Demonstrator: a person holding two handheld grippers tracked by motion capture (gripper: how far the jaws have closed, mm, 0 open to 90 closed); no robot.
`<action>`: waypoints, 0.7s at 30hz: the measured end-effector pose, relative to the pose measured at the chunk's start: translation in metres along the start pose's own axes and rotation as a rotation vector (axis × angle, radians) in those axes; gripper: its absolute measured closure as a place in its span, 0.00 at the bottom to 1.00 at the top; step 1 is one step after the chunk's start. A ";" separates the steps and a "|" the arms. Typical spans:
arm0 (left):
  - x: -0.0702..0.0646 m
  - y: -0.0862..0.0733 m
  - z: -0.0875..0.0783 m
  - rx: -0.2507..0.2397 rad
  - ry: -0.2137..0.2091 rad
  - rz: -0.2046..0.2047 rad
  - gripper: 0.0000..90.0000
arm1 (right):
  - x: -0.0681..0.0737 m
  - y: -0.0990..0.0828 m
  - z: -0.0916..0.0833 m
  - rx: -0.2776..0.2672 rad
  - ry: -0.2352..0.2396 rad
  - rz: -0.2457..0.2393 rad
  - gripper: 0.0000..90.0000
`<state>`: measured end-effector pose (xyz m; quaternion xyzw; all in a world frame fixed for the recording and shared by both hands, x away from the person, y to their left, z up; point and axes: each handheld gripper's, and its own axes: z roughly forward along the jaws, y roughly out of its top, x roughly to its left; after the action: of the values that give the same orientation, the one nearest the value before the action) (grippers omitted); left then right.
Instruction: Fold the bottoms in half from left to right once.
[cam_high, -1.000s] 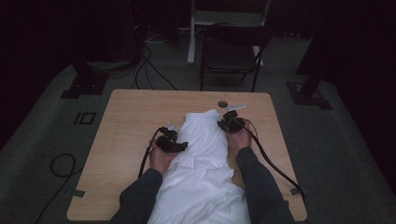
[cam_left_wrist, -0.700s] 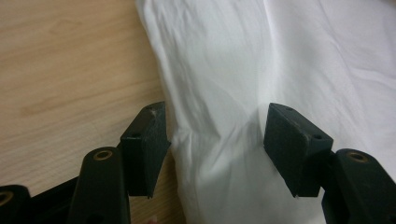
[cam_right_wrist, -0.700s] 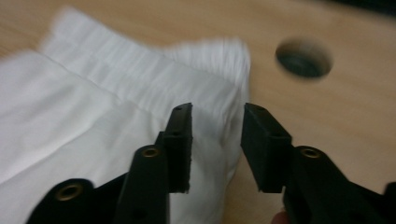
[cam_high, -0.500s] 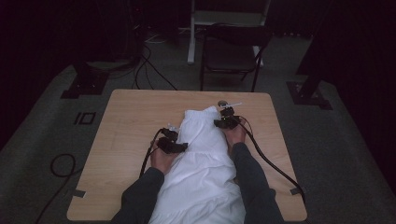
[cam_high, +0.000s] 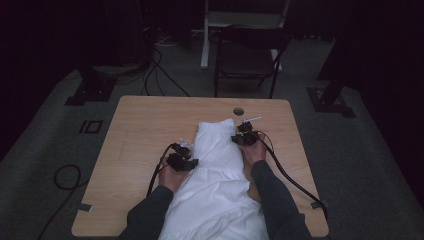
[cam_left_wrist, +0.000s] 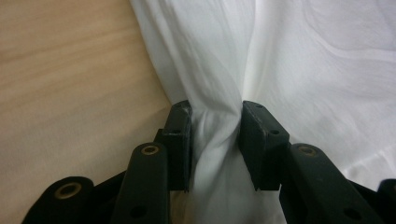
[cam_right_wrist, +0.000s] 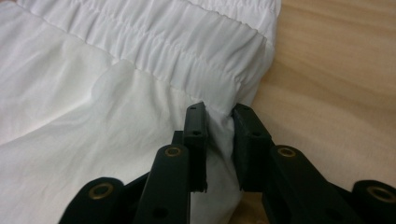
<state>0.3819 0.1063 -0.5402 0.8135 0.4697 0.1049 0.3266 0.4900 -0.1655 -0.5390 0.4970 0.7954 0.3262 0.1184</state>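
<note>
A white garment (cam_high: 217, 165) with a gathered elastic waistband (cam_right_wrist: 187, 42) lies lengthwise on the wooden table (cam_high: 150, 120). My left gripper (cam_high: 191, 161) is at its left edge. In the left gripper view its jaws (cam_left_wrist: 215, 126) have just been closing and now pinch a bunched fold of the white cloth (cam_left_wrist: 303, 60). My right gripper (cam_high: 237, 139) is at the garment's right edge, just below the waistband. Its jaws (cam_right_wrist: 218, 122) have also just been closing, and the cloth's edge (cam_right_wrist: 93, 93) is squeezed between the pads.
A round hole (cam_high: 238, 111) and a small white strip (cam_high: 251, 119) lie near the table's far edge, beyond the right gripper. A dark chair (cam_high: 250, 55) stands behind the table. Bare wood (cam_left_wrist: 70, 70) lies to the garment's left and bare wood (cam_right_wrist: 336, 70) to its right. Cables (cam_high: 62, 177) trail on the floor.
The right gripper has sunk a little onto the garment's right edge. The left hand has stayed where it was at the left edge.
</note>
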 end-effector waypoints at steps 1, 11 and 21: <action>0.000 -0.001 -0.001 -0.001 -0.007 -0.005 0.72 | 0.000 -0.001 -0.001 0.001 0.008 0.003 0.86; 0.017 0.016 -0.009 -0.067 -0.025 -0.041 0.49 | -0.005 0.002 0.003 -0.013 0.034 0.027 0.84; 0.033 0.062 0.018 -0.141 -0.067 -0.078 0.41 | -0.008 0.006 0.003 -0.014 0.032 0.049 0.80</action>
<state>0.4510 0.1043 -0.5199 0.7724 0.4815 0.0976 0.4026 0.4989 -0.1694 -0.5384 0.5103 0.7824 0.3423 0.1012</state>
